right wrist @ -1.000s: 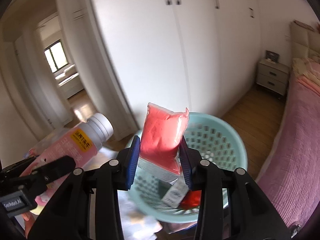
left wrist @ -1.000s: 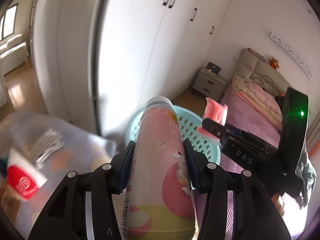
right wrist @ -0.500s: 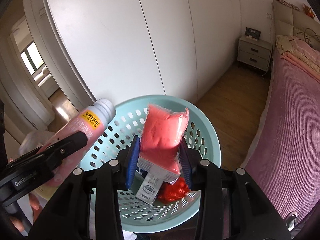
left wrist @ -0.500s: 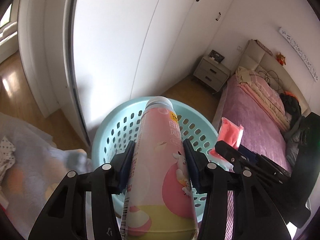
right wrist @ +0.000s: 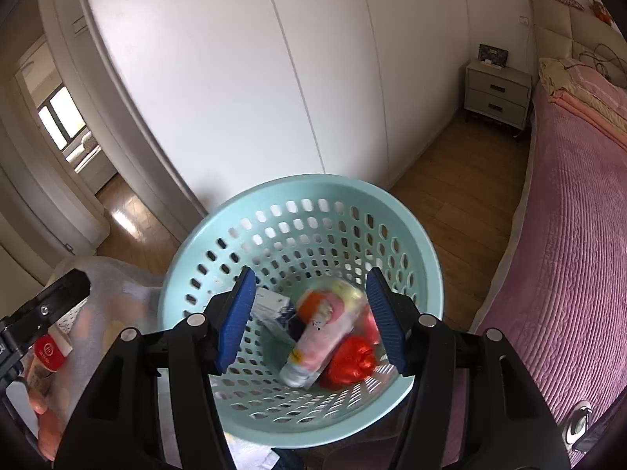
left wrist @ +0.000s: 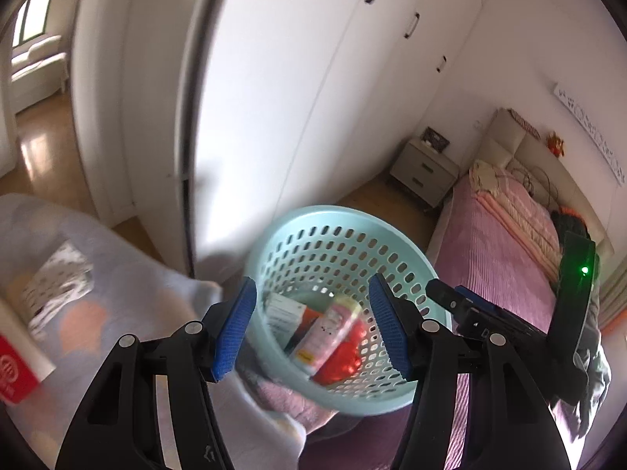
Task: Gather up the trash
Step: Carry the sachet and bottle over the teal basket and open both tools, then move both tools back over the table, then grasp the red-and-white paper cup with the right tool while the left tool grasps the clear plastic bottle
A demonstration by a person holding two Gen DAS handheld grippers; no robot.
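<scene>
1. Your left gripper has its jaws spread wide with nothing between them; its blue pads stand apart over the near rim of the basket.
2. Your right gripper is also released, jaws wide and holding nothing, directly above the basket.
3. The trash lies inside the light blue perforated basket. The pink bottle lies tilted on the bottom, its white cap toward you in the right wrist view.
4. In the left wrist view the same pink bottle shows more from its side, and a white and orange box lies just beside it on the left.
5. A red crumpled wrapper touches the bottle on its right side; the left view shows this red wrapper under the bottle's lower end.
6. Only the right view lets you see straight down into the basket, with a white and blue packet partly hidden behind the left pad.
7. Only the left view shows the right gripper's body with a green light, and the patterned blanket where a printed packet and a red and white item lie.
8. The bed with its pink cover is right of the basket in both views.
9. The basket's bottom is hidden, so you cannot tell what it rests on.
</scene>
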